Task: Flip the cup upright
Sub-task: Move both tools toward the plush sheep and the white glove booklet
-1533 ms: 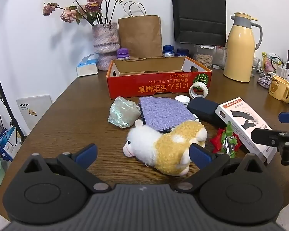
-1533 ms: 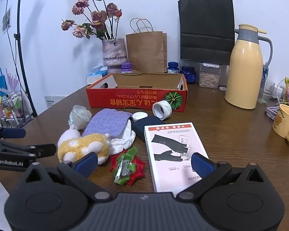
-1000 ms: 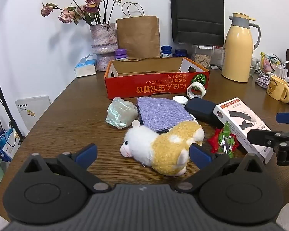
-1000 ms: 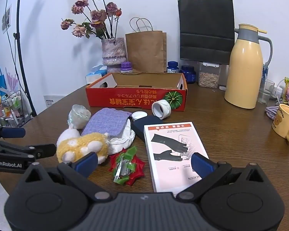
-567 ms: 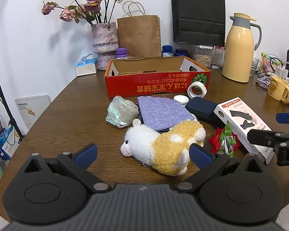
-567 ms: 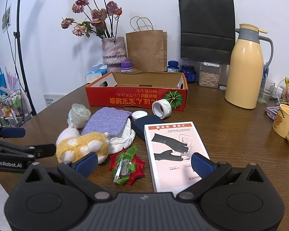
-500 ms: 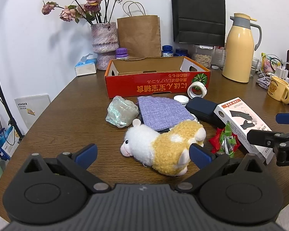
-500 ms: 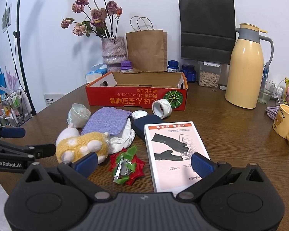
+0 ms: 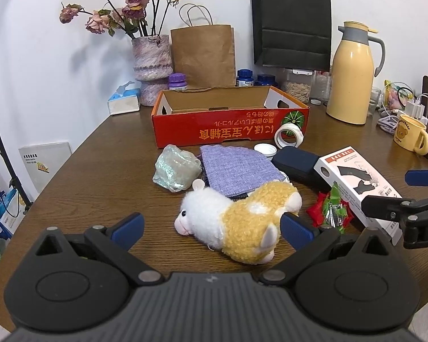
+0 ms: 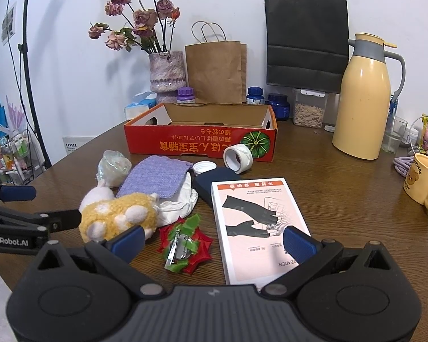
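**Translucent iridescent plastic cup [image 9: 176, 171] lying on its side, both grippers holding off**

Almost nothing is changing across the last second and a half. Both wrist views are drifting only slightly, and every object on the brown wooden table [image 9: 100, 176] is sitting where it was. The cup is lying tipped over near the middle of the table, in front of the red cardboard box [image 9: 231, 122]. It is lying just beside the left edge of the purple woven cloth [image 9: 236, 171], though I cannot tell whether the two are touching. The white and yellow plush sheep toy [image 9: 236, 222] is lying between the cup and the left gripper [image 9: 211, 228].

That gripper is hovering over the near edge of the table with its blue-tipped fingers spread wide and nothing between them. The right gripper [image 10: 214, 242] is hovering the same way, jaws wide apart and empty, above the white carton printed with black gloves [image 10: 256, 222]. The yellow bear-print mug [image 9: 411, 136] far to the right is already standing upright, so it does not appear to be the target.

Judging from this stillness, the task is only starting: no reach is under way and the cup is not yet being touched. The left gripper is sitting nearer to it, and any approach is probably needing to pass over or around the plush toy.
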